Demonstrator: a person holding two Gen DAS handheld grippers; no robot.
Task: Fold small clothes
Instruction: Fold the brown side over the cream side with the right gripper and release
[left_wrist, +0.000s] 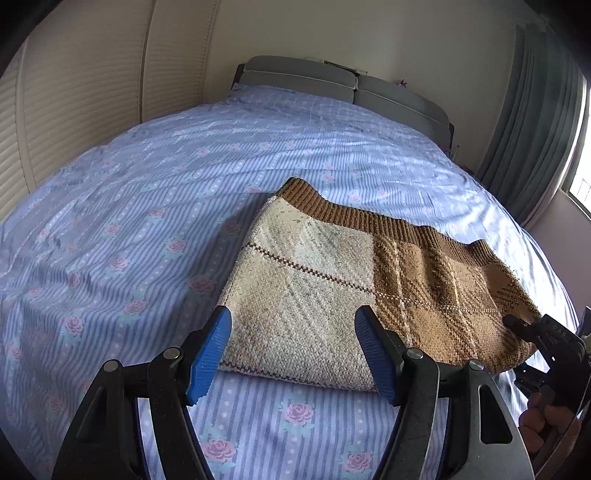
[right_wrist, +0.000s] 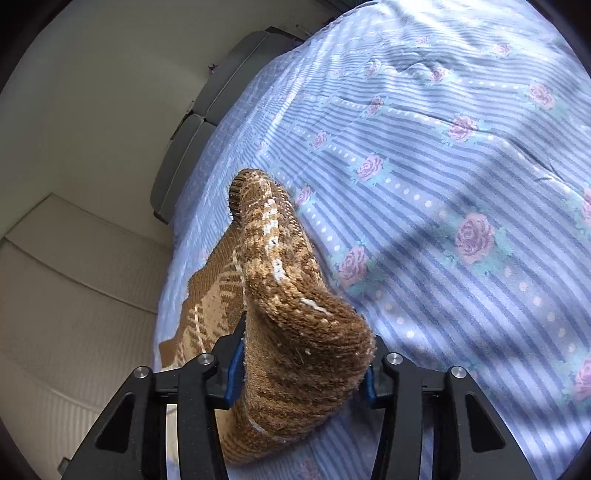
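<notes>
A folded knit garment (left_wrist: 314, 273), cream on its left half and brown plaid on its right with a ribbed brown band along the far edge, lies on the bed. My left gripper (left_wrist: 293, 321) hovers open over its near cream edge, blue pads wide apart and not pressing the cloth. My right gripper (right_wrist: 301, 373) is shut on the brown end of the garment (right_wrist: 295, 332), which bunches up thick between the pads and is lifted off the sheet. In the left wrist view the right gripper (left_wrist: 535, 332) shows at the garment's right corner, with a hand (left_wrist: 539, 424) behind it.
The bed has a blue striped sheet with pink roses (left_wrist: 147, 221) spreading wide to the left and beyond the garment. A grey padded headboard (left_wrist: 295, 77) stands at the far end. Cream slatted wardrobe doors (left_wrist: 92, 92) line the left, and a grey curtain (left_wrist: 528, 129) hangs at the right.
</notes>
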